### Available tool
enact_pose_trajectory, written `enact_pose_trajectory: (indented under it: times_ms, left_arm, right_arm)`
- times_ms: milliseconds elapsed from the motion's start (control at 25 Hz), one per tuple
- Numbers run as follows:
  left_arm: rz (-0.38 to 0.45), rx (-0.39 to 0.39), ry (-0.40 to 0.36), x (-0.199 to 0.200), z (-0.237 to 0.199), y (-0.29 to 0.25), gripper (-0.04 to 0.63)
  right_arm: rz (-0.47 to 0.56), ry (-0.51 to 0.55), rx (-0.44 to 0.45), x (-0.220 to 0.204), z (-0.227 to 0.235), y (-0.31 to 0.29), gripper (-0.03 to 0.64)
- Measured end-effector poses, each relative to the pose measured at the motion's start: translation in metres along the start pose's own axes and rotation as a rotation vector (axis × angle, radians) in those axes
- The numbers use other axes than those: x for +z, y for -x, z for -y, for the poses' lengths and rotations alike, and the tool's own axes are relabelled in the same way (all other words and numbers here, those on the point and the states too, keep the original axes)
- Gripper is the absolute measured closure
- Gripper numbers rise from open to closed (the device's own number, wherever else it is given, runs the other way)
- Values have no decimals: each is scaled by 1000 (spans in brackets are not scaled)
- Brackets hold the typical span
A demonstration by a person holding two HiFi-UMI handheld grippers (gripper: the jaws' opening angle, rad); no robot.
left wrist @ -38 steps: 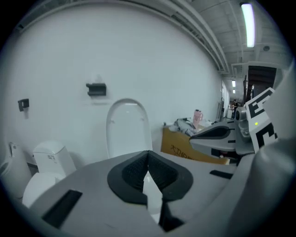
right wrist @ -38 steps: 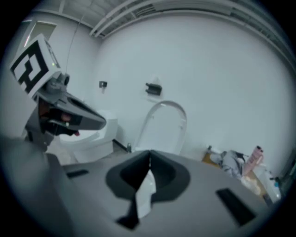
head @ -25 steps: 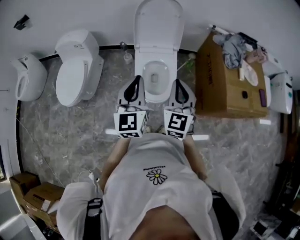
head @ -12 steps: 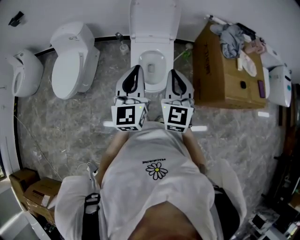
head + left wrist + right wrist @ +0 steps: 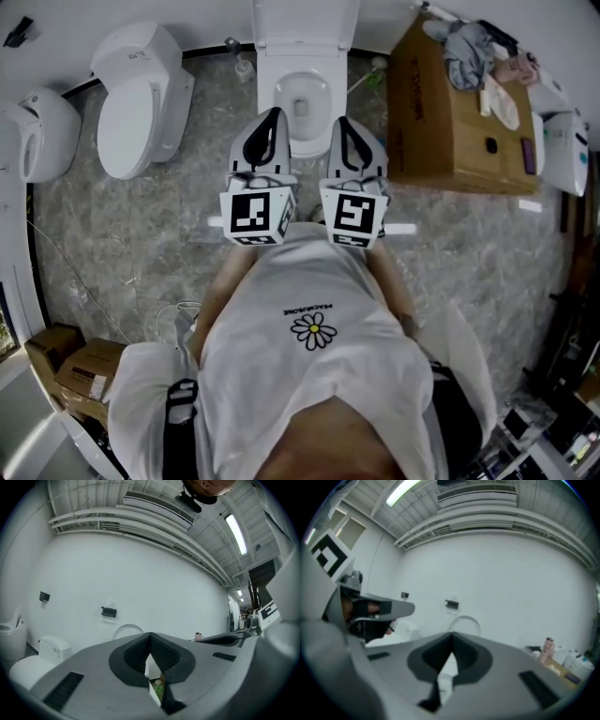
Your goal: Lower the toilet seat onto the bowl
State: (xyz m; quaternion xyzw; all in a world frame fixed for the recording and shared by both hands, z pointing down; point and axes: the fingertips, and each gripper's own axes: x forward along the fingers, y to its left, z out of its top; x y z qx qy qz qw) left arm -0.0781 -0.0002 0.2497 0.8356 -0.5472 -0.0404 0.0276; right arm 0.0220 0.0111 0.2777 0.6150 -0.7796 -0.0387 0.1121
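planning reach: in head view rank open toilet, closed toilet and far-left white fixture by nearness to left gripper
1. open toilet, just ahead of the left gripper
2. closed toilet, to its left
3. white fixture, far left by the wall

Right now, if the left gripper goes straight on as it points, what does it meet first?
Probably the raised toilet seat, upright at the white wall. Its rounded top shows just beyond the tips of the shut left gripper. It may clip only the edge; depth is unclear.
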Motion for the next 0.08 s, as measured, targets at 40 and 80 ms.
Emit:
enact_pose_trajectory:
  times_ms: [40,80]
  left_arm:
    - [-2,-1,1,-1,1,0,575]
    - [-3,-2,1,-1,1,0,575]
  right_arm:
    - [-2,0,5,0,-1,1,586]
    - [-6,0,10,-1,-2,2,588]
